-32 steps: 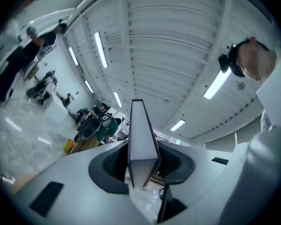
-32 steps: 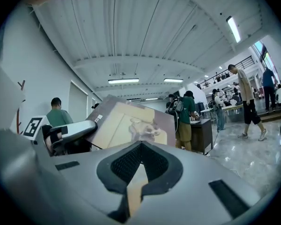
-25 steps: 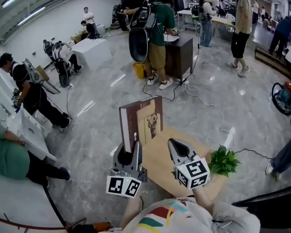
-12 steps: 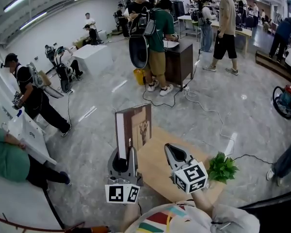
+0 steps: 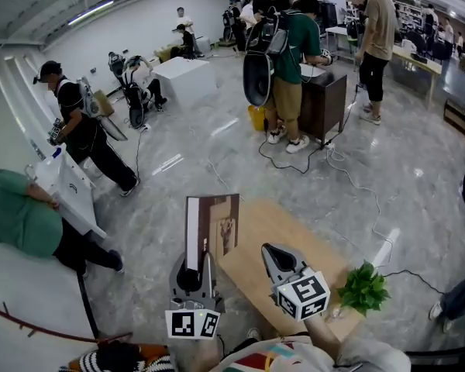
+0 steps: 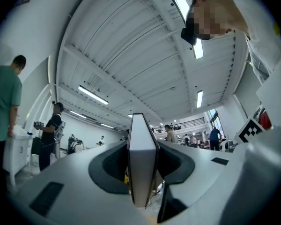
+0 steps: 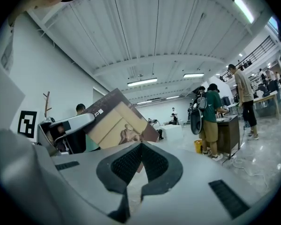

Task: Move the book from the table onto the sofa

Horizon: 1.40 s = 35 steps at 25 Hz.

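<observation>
At the nine o'clock edge of the table (image 5: pixel 298 232), head view, the left tool (image 5: pixel 192 268) holds the book (image 5: pixel 214 225) upright. Left gripper view: pads (image 6: pixel 113 165) press its covers. Right gripper view: right tool (image 7: pixel 140 146) closed, empty; book at eleven o'clock.

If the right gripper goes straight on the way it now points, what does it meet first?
Probably the book, held upright by the left gripper: its lower corner shows straight behind the shut right gripper. Depth is unclear.
</observation>
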Motion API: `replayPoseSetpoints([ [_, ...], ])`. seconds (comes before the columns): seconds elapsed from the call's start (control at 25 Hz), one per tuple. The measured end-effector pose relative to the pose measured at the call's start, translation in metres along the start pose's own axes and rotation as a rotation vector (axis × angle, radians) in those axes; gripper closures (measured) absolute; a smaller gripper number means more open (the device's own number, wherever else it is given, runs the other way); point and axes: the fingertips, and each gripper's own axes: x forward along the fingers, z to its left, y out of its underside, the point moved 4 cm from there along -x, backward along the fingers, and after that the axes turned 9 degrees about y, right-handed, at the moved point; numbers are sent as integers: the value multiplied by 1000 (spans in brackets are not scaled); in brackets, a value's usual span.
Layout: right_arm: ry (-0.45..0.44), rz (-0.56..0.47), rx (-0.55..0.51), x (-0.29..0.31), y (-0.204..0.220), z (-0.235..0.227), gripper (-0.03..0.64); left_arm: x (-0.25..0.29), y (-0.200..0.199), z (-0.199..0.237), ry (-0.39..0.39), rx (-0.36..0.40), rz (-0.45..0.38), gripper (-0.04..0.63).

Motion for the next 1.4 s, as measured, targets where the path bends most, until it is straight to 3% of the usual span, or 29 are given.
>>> replayPoseSetpoints([
  [0.24,-205,61,23,38,32,57,606,-75,-11,47,-254,70,11,442],
  [0.6,-610,74,-42,53,38,261,606,-269,-84,110,-663,192,-46,442],
  [0.76,-851,87,-79,21,53,377,606,-374,-114,102,-855,266,-67,442],
  [0.92,-1077,83,-170,-31,72,488,606,-471,-138,89,-1060,374,-5,442],
  [1.0,-1167,64,-232,-50,78,520,606,-500,-146,82,-1140,392,-9,442],
  [1.2,-1405,124,-263,-100,103,600,606,-594,-157,45,-1398,413,-50,442],
  [1.4,-1555,172,-282,-133,129,678,606,-678,-161,30,-1588,414,-49,442],
])
